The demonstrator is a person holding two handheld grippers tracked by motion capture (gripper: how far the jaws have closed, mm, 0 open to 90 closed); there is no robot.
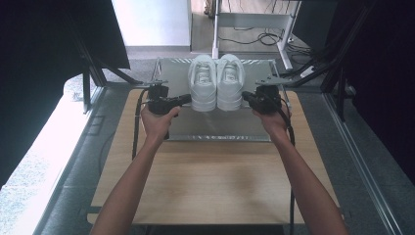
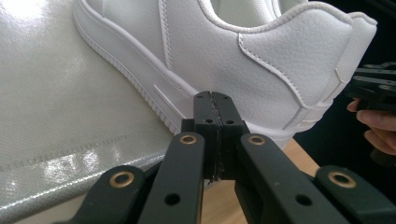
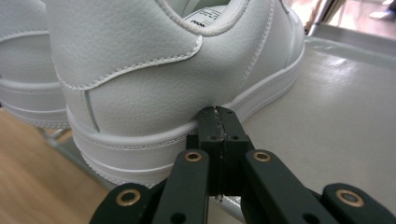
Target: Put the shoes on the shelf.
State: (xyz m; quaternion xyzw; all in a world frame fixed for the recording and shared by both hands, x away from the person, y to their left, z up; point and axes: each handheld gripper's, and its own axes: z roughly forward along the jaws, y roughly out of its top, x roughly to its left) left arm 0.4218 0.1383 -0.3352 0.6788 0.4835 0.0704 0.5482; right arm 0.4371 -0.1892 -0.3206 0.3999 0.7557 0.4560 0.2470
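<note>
on the far half of the table (image 1: pixel 205 181), a grey tray (image 1: pixel 220 128) holds two white shoes side by side, toes pointing away from the person and heels near the middle of the tray. the left shoe (image 1: pixel 203 81) and the right shoe (image 1: pixel 230 80) touch along their inner sides.

the left gripper (image 1: pixel 188 99) sits just beside the heel of the left shoe, on its outer side, held in the left hand (image 1: pixel 157 122). in the left gripper view its jaws are clenched together with nothing between them, and their tips (image 2: pixel 212 95) stand right at the sole edge of the left shoe (image 2: pixel 224 60), near the heel; whether they actually touch the sole cannot be told. the tray's glossy mat (image 2: pixel 60 116) lies to the left in that view, and the other hand's fingers (image 2: pixel 376 123) show at the right edge, beyond the heel.

the right gripper (image 1: pixel 245 96) mirrors it at the outer heel of the right shoe, held in the right hand (image 1: pixel 272 121). in the right gripper view its jaws are likewise pressed together, empty, with the tips (image 3: pixel 217 110) up against the sole rim of the right shoe (image 3: pixel 154 70) just ahead of the heel. the left shoe's heel (image 3: pixel 23 60) shows behind it at the left of that view, with bare wood of the table (image 3: pixel 32 182) below.

both forearms come in from the near edge of the table, and a cable (image 1: pixel 135 122) trails back from the left gripper.
</note>
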